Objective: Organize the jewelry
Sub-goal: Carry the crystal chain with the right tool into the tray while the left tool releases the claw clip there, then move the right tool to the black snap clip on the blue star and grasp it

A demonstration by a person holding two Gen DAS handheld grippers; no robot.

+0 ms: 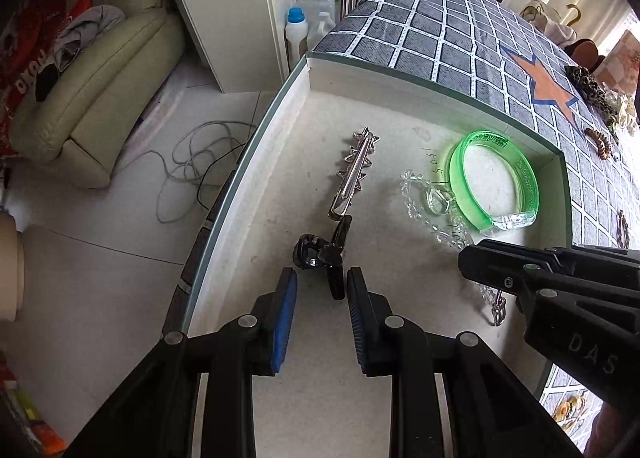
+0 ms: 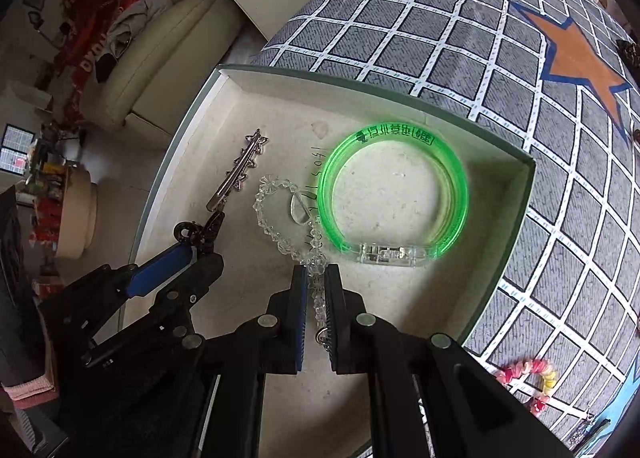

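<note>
Inside the shallow white box (image 2: 400,98), the right gripper (image 2: 316,298) has its fingers nearly together around the clear bead strand (image 2: 276,214), beside the green bangle (image 2: 394,194). The left gripper (image 1: 322,318) hangs with fingers spread just short of the black clip (image 1: 324,254) and silver star hairpin (image 1: 354,174).

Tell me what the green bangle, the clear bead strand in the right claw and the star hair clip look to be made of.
Green bangle: translucent glossy plastic, probably; light glows through it, and its base section is clear. Clear bead strand: faceted beads, glass or acrylic, cannot tell which; the right claw is closed on it. Star hair clip: polished silver metal, mirror-like highlights.
</note>
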